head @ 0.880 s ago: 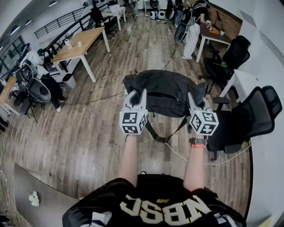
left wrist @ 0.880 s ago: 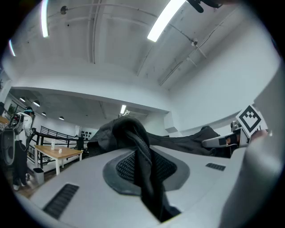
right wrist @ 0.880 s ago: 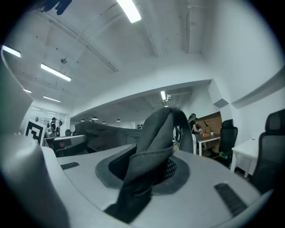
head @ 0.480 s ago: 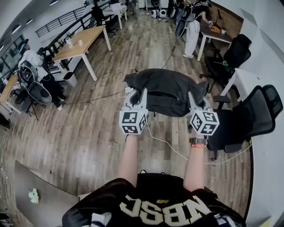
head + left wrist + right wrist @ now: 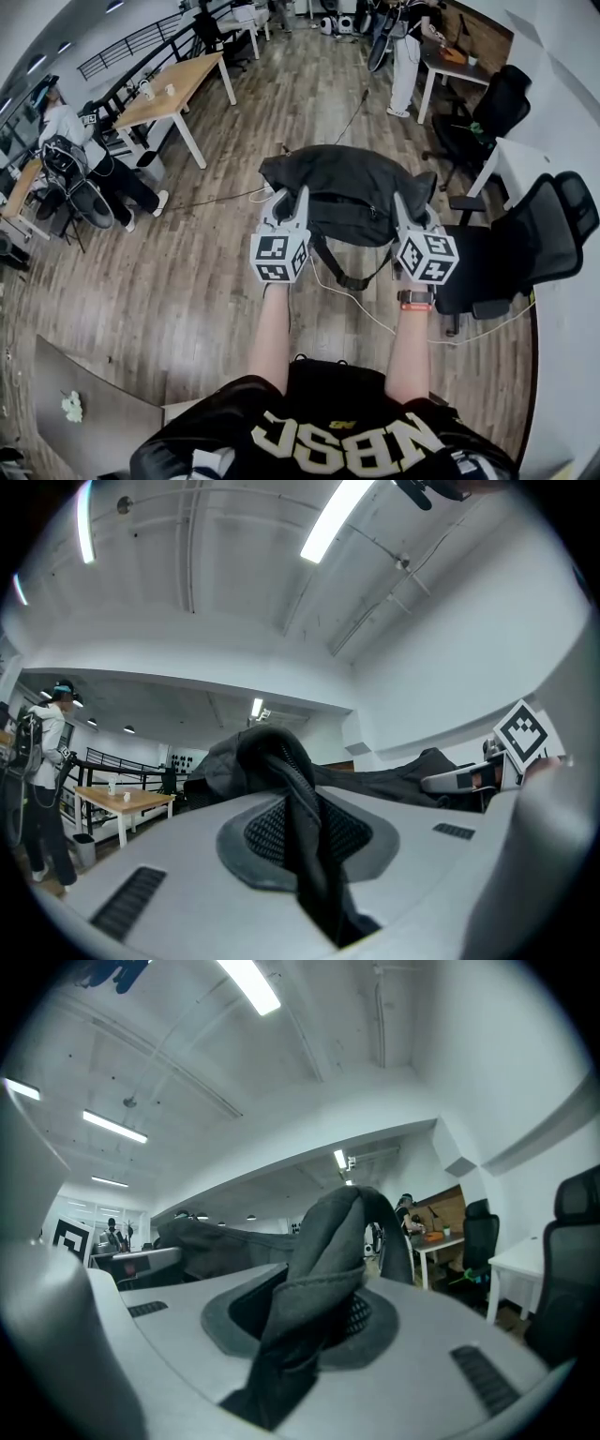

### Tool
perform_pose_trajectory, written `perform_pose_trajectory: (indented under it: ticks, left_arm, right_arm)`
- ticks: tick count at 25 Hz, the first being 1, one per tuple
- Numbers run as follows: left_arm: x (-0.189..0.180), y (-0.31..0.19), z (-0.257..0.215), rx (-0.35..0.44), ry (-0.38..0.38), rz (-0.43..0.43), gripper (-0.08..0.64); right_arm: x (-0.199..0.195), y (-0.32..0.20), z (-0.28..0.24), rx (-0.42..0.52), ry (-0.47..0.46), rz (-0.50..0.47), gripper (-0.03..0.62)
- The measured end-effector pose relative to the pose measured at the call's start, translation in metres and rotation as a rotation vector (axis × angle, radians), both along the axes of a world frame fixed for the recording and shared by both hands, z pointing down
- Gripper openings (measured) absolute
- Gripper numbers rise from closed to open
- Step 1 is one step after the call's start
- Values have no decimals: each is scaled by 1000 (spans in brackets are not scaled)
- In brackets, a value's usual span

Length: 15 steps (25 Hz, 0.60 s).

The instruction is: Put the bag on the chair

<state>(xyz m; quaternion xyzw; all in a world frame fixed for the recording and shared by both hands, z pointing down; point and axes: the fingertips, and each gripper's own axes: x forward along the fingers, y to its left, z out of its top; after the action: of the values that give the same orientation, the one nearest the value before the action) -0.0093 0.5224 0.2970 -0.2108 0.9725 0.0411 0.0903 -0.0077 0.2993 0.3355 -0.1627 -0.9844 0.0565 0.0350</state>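
A large black bag [image 5: 347, 192] hangs in the air between my two grippers, its strap [image 5: 349, 278] looping down below it. My left gripper [image 5: 286, 208] is shut on the bag's left edge; in the left gripper view a fold of black fabric [image 5: 300, 799] is pinched between the jaws. My right gripper [image 5: 410, 214] is shut on the bag's right edge, and grey-black fabric [image 5: 323, 1260] is clamped between its jaws. The black office chair [image 5: 525, 248] stands to the right, its seat just beyond the right gripper.
A second black chair [image 5: 487, 117] and a white desk [image 5: 511, 173] stand at the right. A wooden table [image 5: 169, 94] is at the left back. People stand at the far left [image 5: 70, 127] and far back [image 5: 408, 56]. A white cable [image 5: 366, 309] lies on the wood floor.
The bag has stayed held at about the same height. Its strap, out of sight half a second ago, hangs down below the bag again. The person at the left has stepped nearer.
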Motion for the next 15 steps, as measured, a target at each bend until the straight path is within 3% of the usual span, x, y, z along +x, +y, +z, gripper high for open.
perform_pose_trajectory:
  ticks: [7,15]
  left_arm:
    - [10,-19,12,3,27,2,61]
    - [-41,-14,38,22,70,-1,61]
  right_arm:
    - [4,-18,23,-50,22,-22,104]
    - [-45,-15,49,-62,76,-38,104]
